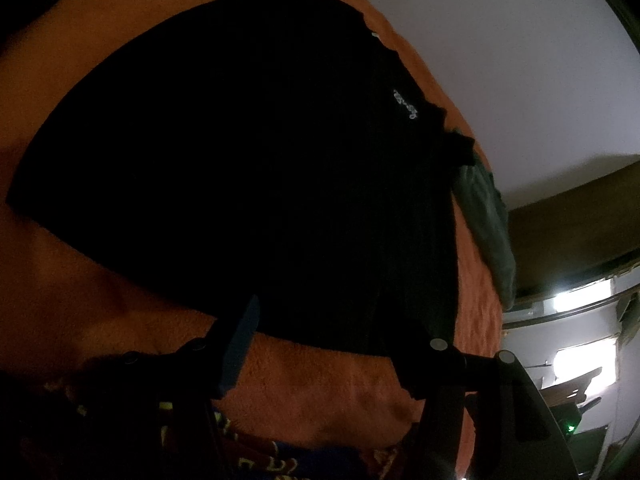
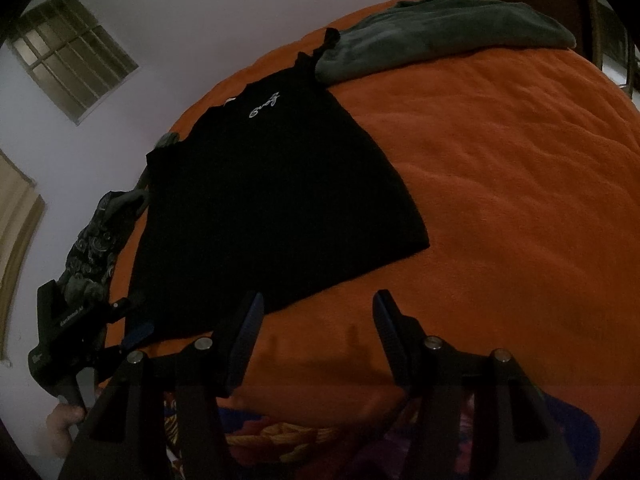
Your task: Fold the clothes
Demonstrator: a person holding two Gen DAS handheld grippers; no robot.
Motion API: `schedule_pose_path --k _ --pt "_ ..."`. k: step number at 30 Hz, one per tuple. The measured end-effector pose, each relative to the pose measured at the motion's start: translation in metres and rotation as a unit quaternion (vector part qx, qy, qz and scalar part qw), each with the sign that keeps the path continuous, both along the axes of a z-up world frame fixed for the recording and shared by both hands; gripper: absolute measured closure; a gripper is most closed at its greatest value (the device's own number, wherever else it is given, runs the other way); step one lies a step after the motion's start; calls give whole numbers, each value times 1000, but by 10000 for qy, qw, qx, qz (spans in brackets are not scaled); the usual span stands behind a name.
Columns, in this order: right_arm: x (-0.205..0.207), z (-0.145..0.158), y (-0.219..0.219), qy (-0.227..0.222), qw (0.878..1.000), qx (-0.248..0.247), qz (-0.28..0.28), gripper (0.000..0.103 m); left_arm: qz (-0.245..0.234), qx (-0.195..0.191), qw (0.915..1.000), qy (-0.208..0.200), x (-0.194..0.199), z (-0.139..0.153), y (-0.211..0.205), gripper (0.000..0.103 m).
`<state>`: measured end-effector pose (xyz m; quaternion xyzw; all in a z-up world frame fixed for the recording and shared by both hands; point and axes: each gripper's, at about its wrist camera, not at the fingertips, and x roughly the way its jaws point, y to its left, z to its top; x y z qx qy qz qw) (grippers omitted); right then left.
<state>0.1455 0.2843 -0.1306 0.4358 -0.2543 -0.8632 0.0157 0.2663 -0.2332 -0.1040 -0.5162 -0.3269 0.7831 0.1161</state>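
We see a black shirt (image 2: 264,200) spread flat across the bed (image 2: 500,184), collar toward the far edge; soft, limp cloth, best pinched at hem corners; right tool (image 2: 318,320) released above the near edge; left tool (image 2: 134,334) at the hem, grip unclear; grey garment (image 2: 440,40) beyond; dim room, window (image 2: 72,56).

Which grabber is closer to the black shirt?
Left. The left gripper sits at the black shirt's near hem corner; the right gripper hovers open over the orange blanket, just short of the hem.
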Motion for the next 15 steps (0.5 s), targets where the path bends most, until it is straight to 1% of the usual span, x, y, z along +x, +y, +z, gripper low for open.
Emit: schedule_pose_path --k 15 --pt "1 -4 3 -97 9999 -55 -111 47 11 91 9999 -111 -7 -5 4 40"
